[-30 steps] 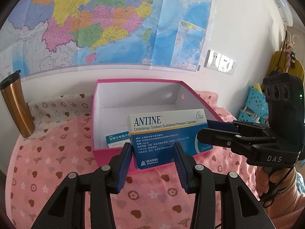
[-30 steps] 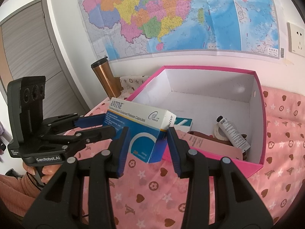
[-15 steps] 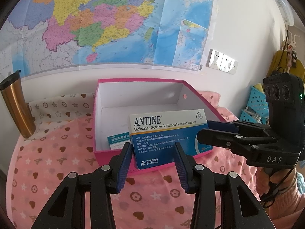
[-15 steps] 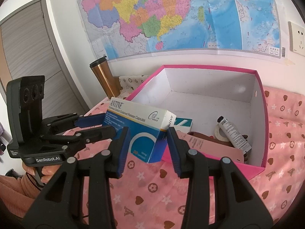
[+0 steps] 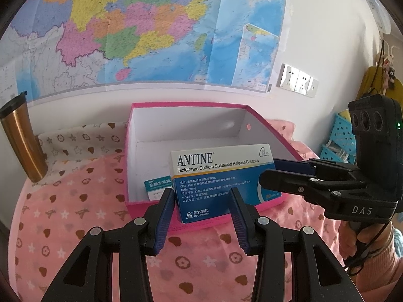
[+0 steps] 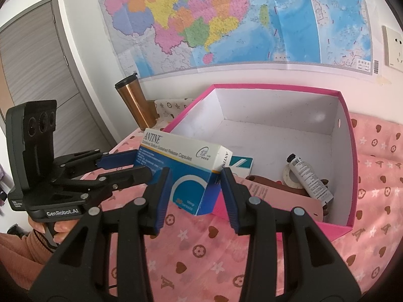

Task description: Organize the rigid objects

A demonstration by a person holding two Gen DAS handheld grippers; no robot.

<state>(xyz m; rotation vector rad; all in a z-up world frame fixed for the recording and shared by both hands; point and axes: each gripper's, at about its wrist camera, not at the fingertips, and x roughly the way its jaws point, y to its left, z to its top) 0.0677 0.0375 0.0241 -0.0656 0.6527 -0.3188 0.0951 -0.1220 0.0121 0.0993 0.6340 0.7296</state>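
Observation:
A blue and white ANTINE medicine box (image 5: 221,176) (image 6: 176,166) hangs just above the near wall of an open pink storage box (image 5: 189,105) (image 6: 277,86). My left gripper (image 5: 201,196) (image 6: 141,163) is shut on its lower left end. From the other side, my right gripper (image 6: 195,176) (image 5: 269,171) is shut on its right end, one finger in front of the printed face and one behind. Inside the pink box lie a small teal and white carton (image 5: 157,185) (image 6: 241,163), a white tube (image 6: 308,176), a tape roll (image 6: 289,176) and a pink card (image 6: 277,196).
The pink box stands on a pink patterned cloth (image 5: 63,214) against a wall with a map. A copper tumbler (image 5: 22,138) (image 6: 136,103) stands at the back left. A blue plastic basket (image 5: 337,141) is off to the right. A hand holds each gripper.

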